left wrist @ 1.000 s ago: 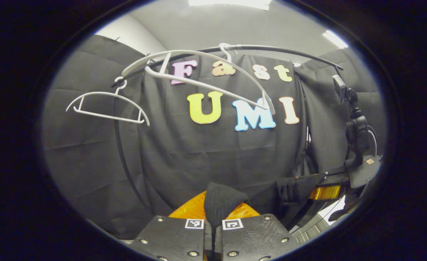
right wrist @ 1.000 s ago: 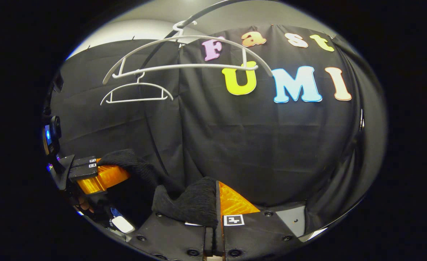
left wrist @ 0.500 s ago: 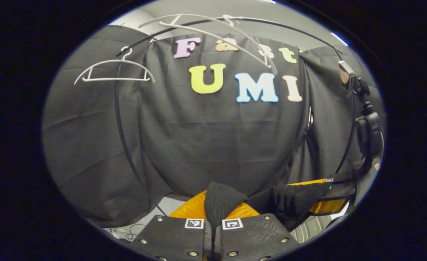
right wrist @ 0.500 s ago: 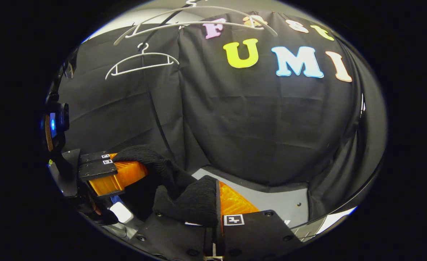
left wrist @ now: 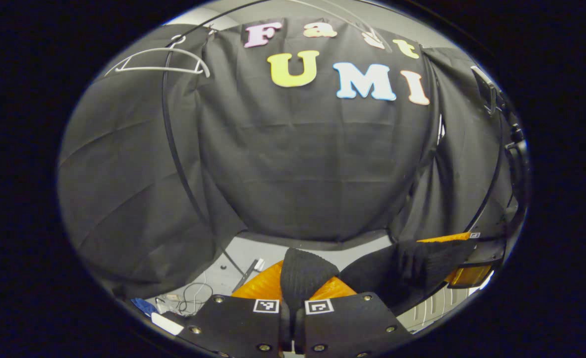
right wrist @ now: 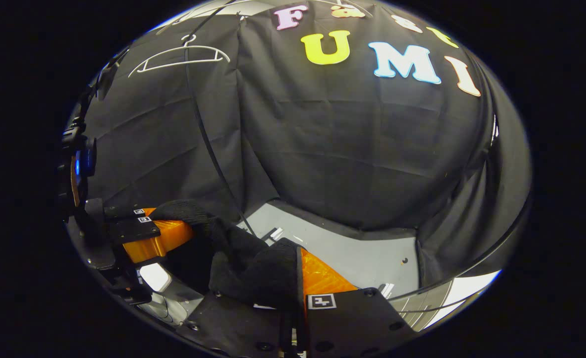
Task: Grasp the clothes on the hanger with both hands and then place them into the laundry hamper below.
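Both grippers are sinking lower than a second ago: the white hangers (left wrist: pixel 158 62) are sliding up toward the top edge, and the grey floor (left wrist: pixel 233 256) is coming into sight below the booth cloth. The left gripper (left wrist: pixel 293 298) is keeping its fingers pressed together on a fold of the black knit garment (left wrist: pixel 302 276), which is stretching across to the right gripper (left wrist: pixel 464 258) nearby. In the right gripper view, the right gripper (right wrist: pixel 295 293) is likewise clamping the garment (right wrist: pixel 258 273), with the left gripper (right wrist: pixel 148 233) holding the other end. A pale ribbed hamper rim (left wrist: pixel 434 306) is showing beneath.
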